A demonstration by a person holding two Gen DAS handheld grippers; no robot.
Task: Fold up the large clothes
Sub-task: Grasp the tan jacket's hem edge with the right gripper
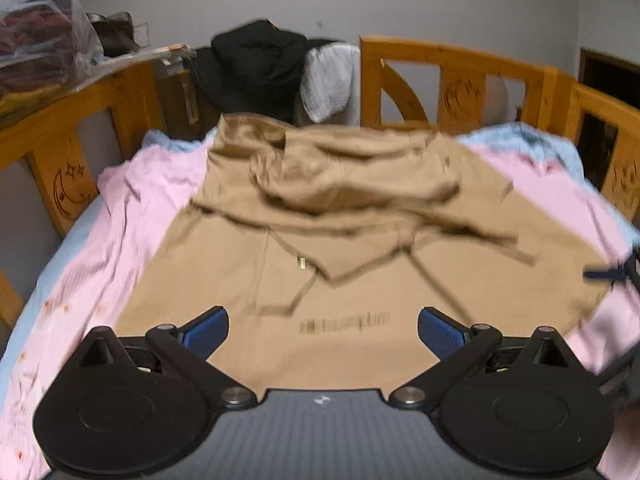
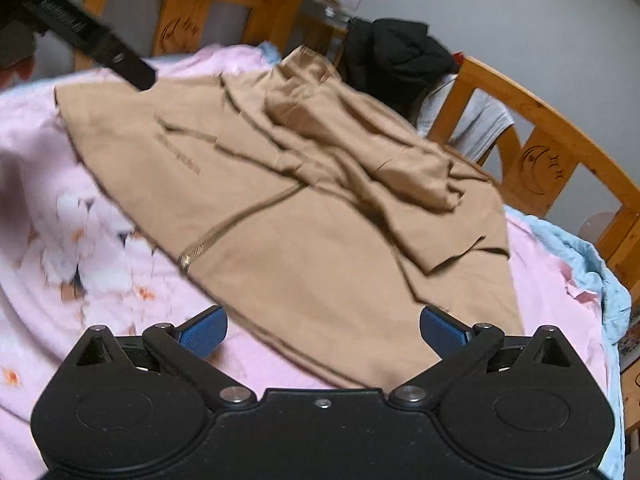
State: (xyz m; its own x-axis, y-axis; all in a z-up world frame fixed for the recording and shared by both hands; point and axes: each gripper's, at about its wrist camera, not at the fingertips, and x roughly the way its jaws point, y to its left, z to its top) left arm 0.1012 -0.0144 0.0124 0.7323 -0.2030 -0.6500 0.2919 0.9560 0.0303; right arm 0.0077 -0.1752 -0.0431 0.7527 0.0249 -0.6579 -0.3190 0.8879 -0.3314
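From the left wrist, the left gripper [image 1: 323, 332] hangs spread and empty over the hem of the tan cotton hooded sweatshirt [image 1: 360, 248] spread on the pink floral bedsheet [image 1: 132, 208], while from the right wrist the right gripper [image 2: 323, 332], likewise spread, faces its side edge, so each should probably pinch only the top layer near a corner before folding.

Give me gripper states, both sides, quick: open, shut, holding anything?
Left gripper: open, holding nothing, above the tan hoodie.
Right gripper: open, holding nothing, over the hoodie's near edge.
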